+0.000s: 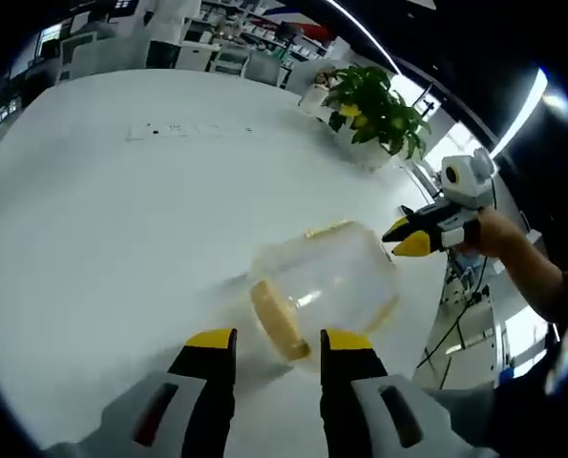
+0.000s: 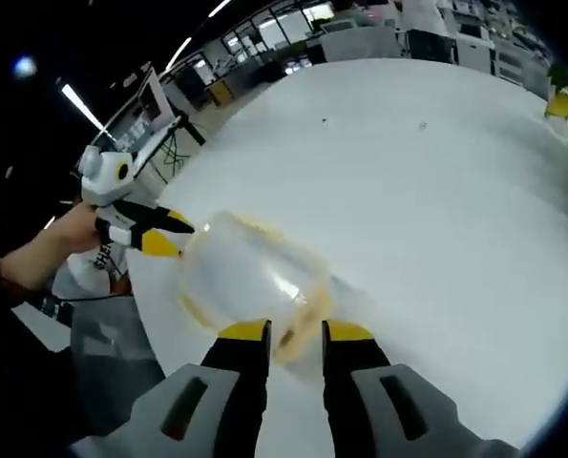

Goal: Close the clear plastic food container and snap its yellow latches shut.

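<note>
Two claws flanked clear plastic container (image 1: 324, 286) with yellow latches (image 1: 276, 322) on white surface (image 1: 121, 210). Left claw (image 1: 279, 342) jaws apart just before near latch; right claw (image 2: 294, 331) likewise apart at opposite side. Potted plant (image 1: 377, 110) stood beyond.

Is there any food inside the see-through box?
Empty, it seems: the white table shows straight through the clear container, with nothing visible inside. Motion blur leaves some doubt.
</note>
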